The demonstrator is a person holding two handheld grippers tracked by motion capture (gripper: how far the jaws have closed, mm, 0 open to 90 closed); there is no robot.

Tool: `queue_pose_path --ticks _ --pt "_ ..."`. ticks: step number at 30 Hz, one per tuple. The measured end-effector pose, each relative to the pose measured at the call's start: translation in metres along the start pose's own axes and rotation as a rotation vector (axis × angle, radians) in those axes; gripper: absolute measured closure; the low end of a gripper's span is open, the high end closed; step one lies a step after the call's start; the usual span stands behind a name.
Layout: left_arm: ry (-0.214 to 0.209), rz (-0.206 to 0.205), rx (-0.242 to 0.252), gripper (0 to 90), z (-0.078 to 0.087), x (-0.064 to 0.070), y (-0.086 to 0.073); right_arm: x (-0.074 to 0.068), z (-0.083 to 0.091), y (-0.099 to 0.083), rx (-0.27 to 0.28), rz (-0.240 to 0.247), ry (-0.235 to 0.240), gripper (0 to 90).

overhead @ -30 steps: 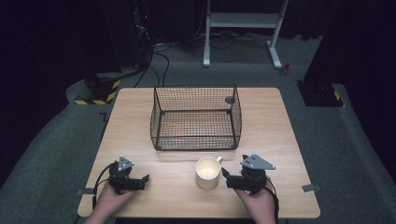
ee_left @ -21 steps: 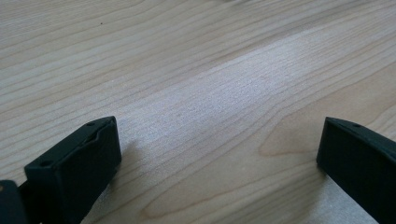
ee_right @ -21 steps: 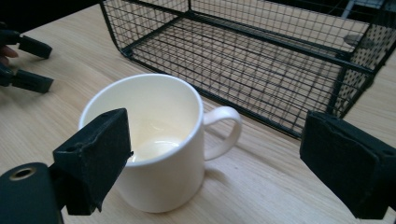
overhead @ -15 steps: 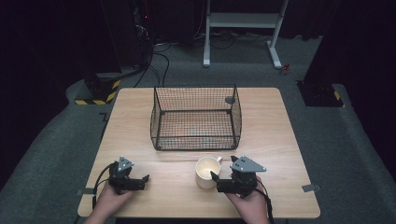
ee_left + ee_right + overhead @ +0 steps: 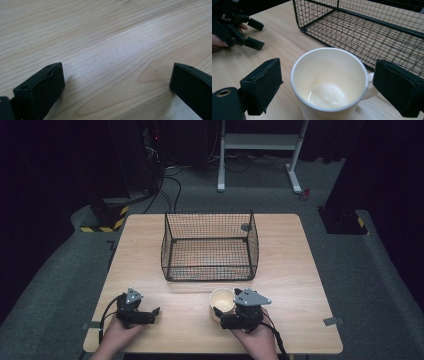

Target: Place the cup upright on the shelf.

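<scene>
Right gripper view looks straight down on an empty, glossy cream ceramic mug (image 5: 328, 82) standing upright on the pale wooden table (image 5: 284, 42), its small handle pointing toward the jaw at the right of that view. The right gripper (image 5: 329, 85) is spread wide with one black jaw on each side of the mug, both a little apart from its wall, so nothing is grasped. In the high view the mug (image 5: 221, 301) sits near the front edge of the table, right of centre, with the right gripper (image 5: 231, 316) close against its near side and a hand behind it. Just beyond the mug stands a black wire-mesh basket (image 5: 210, 270), rectangular and open-topped, in the middle of the table (image 5: 300, 270). Well to the left, near the front edge, the left gripper (image 5: 154, 315) rests in the other hand, apart from the mug; the left gripper view shows its jaws released and wide apart over bare wood grain (image 5: 112, 50).
</scene>
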State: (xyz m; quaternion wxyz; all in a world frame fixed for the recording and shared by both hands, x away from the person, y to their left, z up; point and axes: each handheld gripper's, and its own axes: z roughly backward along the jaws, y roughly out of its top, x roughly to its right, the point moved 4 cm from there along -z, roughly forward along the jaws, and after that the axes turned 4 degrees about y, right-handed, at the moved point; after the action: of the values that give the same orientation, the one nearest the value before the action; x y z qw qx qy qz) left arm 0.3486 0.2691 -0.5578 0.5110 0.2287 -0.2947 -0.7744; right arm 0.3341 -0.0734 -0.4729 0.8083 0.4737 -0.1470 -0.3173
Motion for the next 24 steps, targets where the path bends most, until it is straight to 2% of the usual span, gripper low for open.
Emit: queue_pose_path --ticks 6,8,16,24 --pt "-0.001 -0.002 0.000 0.1 0.000 0.000 0.000 -0.005 -0.008 -0.001 -0.022 0.020 0.000 8.6" --pt "-0.001 -0.001 0.000 0.0 0.000 0.000 0.000 -0.005 -0.010 -0.001 -0.023 0.035 -0.016 8.6" --pt "-0.002 -0.002 -0.001 0.1 0.000 0.000 0.000 0.002 -0.015 0.000 -0.032 0.035 -0.035 8.6" --pt "-0.002 -0.002 -0.002 0.1 0.000 0.000 0.000 0.002 -0.022 -0.003 -0.051 0.037 -0.041 8.4"
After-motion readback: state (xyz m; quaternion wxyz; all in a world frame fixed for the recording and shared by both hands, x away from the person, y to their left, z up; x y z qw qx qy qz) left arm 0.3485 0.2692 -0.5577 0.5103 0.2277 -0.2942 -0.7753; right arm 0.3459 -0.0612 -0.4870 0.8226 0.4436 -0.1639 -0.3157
